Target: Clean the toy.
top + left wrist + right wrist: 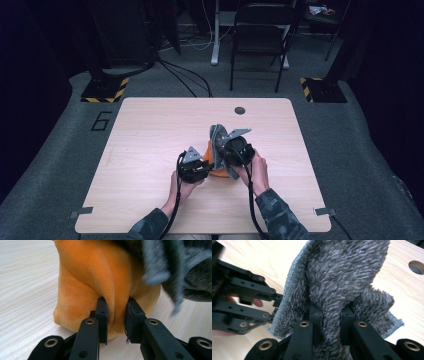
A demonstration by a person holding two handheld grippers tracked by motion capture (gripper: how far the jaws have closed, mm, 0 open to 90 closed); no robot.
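Grey cloth [218,137] and orange cloth [209,159] sit mid-bench [150,130], a bit toward the person's side, touching each other. High view: grey one is pulled up into a tall fold, long axis running roughly away from the person, top end leaning toward the far edge; its lower hem hangs down to the bench by the orange one. Orange cloth [100,277] is bunched into a soft lump on the bench surface, no clear long axis, grey pile [175,270] draped over its upper right in the left gripper view. Left gripper [194,167] is clamped on a ridge of the orange cloth, pads [102,315] pressing the fold from both sides, jaws level w/ the bench. Right gripper [235,150] is pinched tight on a thick fold of grey cloth [342,277], which rises between its jaws; left gripper [249,305] shows just beside the grey hem there. Both grippers are close together, cloths between them. Other stuff: round hole [240,110] in bench near the far edge, well apart from cloths; chair [260,35] and yellow-black base blocks [106,89] on the floor beyond. Bench around the cloths is bare wood.
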